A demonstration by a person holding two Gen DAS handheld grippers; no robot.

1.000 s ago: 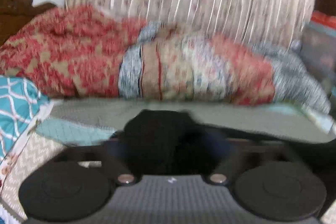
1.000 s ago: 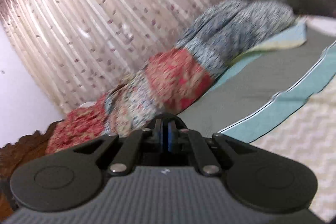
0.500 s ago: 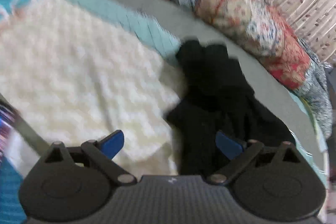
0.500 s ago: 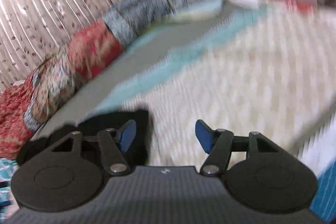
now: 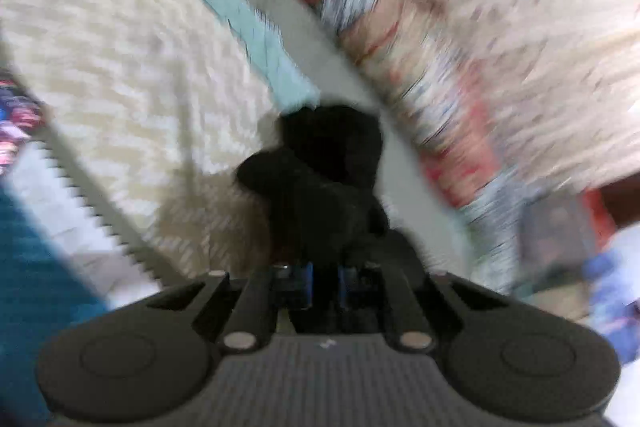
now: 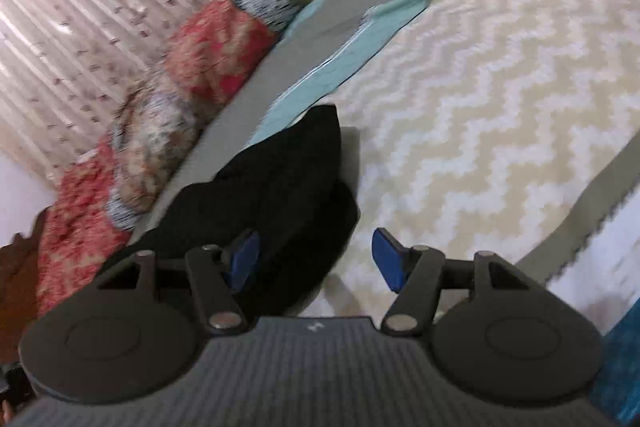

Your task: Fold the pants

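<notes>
The black pants (image 5: 324, 183) lie bunched on the cream zigzag bedspread (image 5: 120, 59). My left gripper (image 5: 325, 283) is shut on a fold of the pants, with black cloth pinched between its blue pads. In the right wrist view the pants (image 6: 280, 195) lie in a crumpled heap at the left of the cream bedspread (image 6: 500, 99). My right gripper (image 6: 316, 259) is open, low over the heap's near edge; its left pad (image 6: 244, 259) is over the black cloth and its right pad (image 6: 388, 263) over the bedspread.
A rolled patchwork quilt in red, grey and beige (image 6: 192, 67) lies along the far side of the bed, in front of a pleated floral curtain (image 6: 80, 7). A teal and grey band (image 6: 360, 39) borders the bedspread. A dark blue floor (image 5: 36, 287) lies beyond the bed's scalloped edge.
My left gripper was open over the pants half a second ago and has closed on them. My right gripper opened from shut and has come down beside the heap.
</notes>
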